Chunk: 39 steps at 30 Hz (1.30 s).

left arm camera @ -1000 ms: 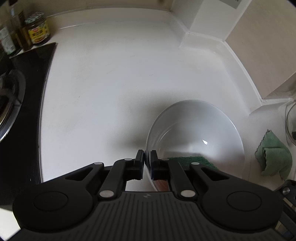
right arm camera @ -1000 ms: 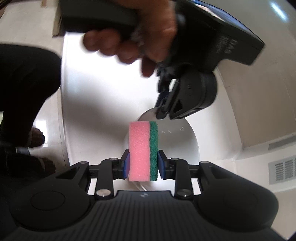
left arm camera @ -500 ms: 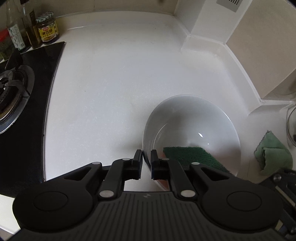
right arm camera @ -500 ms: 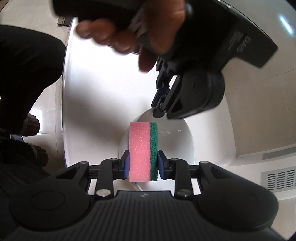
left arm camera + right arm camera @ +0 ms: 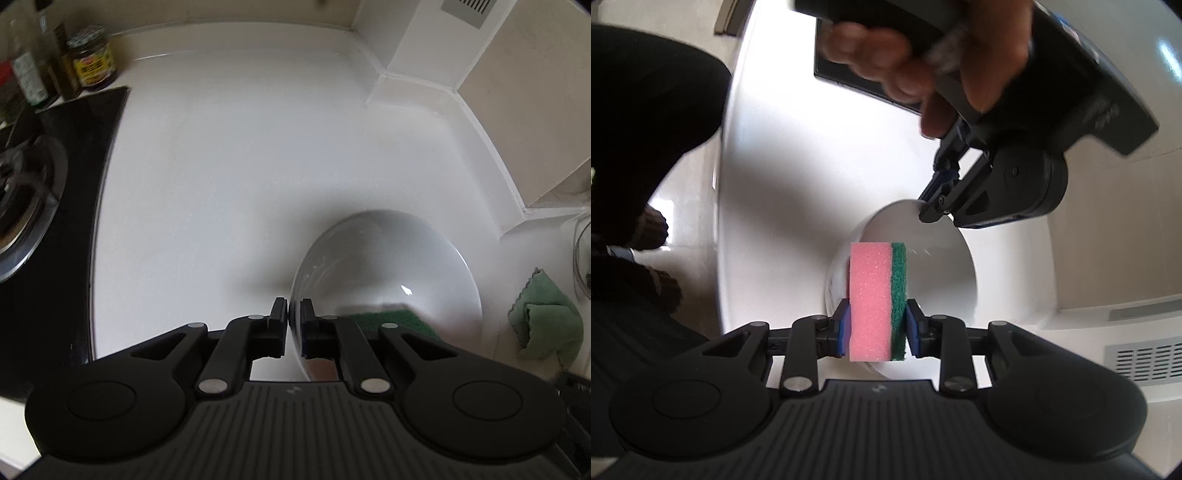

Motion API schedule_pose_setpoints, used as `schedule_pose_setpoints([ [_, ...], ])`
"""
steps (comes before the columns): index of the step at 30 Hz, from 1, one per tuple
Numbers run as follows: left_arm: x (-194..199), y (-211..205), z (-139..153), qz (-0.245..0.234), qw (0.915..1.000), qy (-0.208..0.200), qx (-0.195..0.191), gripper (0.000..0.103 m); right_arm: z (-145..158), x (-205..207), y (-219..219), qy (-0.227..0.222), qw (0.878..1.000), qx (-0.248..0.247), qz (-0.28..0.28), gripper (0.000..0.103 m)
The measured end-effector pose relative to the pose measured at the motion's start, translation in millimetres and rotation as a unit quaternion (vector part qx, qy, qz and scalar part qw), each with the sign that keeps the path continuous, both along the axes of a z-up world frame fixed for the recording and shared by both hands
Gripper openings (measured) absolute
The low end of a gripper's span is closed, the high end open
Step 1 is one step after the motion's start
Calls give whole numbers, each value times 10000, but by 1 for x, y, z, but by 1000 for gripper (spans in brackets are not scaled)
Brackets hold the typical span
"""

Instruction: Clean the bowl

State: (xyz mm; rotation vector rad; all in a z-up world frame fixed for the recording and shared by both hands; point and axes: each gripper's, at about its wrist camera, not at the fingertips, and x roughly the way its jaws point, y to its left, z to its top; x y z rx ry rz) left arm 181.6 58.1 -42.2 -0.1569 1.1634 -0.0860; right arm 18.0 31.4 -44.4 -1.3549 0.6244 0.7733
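In the left wrist view, the left claw (image 5: pixel 294 317) pinched the rim of the white bowl (image 5: pixel 388 266), its jaws tightening, likely to steady it on the bench (image 5: pixel 240 166) for scrubbing. A green cloth (image 5: pixel 545 317) lay beside it; jars (image 5: pixel 92 59) stood at the far corner by the stove (image 5: pixel 44 184).

In the right wrist view, the right claw (image 5: pixel 875 325) clenched a pink-and-green sponge (image 5: pixel 877 299) inside the bowl. Nothing blocked it.

Bowl (image 5: pixel 388 258): glossy white ceramic. Sponge (image 5: pixel 870 299): porous pink foam, rough green scouring layer. Countertop (image 5: pixel 229 166): smooth, white. Cloth (image 5: pixel 546 321): green, soft.
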Motion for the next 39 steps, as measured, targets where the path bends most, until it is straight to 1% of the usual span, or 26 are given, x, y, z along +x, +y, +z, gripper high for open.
schedule_pose_setpoints([
  [1, -1, -1, -1, -14, 10000, -3, 49, 5, 0, 0, 2, 16, 10000, 25, 8, 26],
  [3, 5, 3, -3, 15, 10000, 36, -34, 3, -1, 0, 7, 4, 10000, -8, 46, 26],
  [6, 15, 4, -3, -136, 9999, 43, -65, 3, -2, -2, 7, -21, 9999, -89, 75, 26],
  [7, 20, 3, -3, -221, 9997, 36, 5, 4, -2, -3, 5, -22, 9999, -120, 77, 26],
  [9, 28, 1, -3, -328, 9994, 36, 92, 4, -4, -5, 0, -92, 9995, -263, 129, 26],
  [11, 34, 1, -2, -342, 9994, 80, 22, 4, -6, -5, -4, -180, 9990, -383, 165, 26],
  [15, 15, 9, 4, -61, 9996, -63, -281, 4, -1, -2, -3, -188, 9990, -380, 125, 25],
  [18, -4, 13, 1, 98, 9990, -36, -435, 4, 0, -3, 0, -157, 9992, -302, 192, 25],
  [20, -10, 9, -4, 66, 9993, -51, -365, 7, 3, -3, 2, -147, 9993, -250, 217, 25],
  [22, -7, 7, -5, 29, 9995, -19, -309, 9, 3, -3, 5, -151, 9994, -236, 221, 25],
  [24, -2, 5, -7, -28, 9996, 50, -259, 8, 5, -3, 4, -145, 9994, -240, 217, 25],
  [27, 16, 1, -6, -254, 9995, 137, -141, 6, 7, -4, -2, -156, 9993, -268, 198, 25],
  [30, 30, 0, -4, -253, 9993, 146, -217, 4, 8, -3, -8, -185, 9993, -289, 134, 25],
  [33, 24, -4, 0, -168, 9997, 110, -144, 4, 8, -1, -9, -158, 9995, -253, 58, 25],
  [36, 3, -7, 3, -10, 9999, 55, -148, 5, 6, -1, -6, -165, 9996, -242, 54, 25],
  [39, -11, -13, 4, 10, 10000, -67, 21, 5, 6, -2, -3, -133, 9997, -200, 74, 25],
])
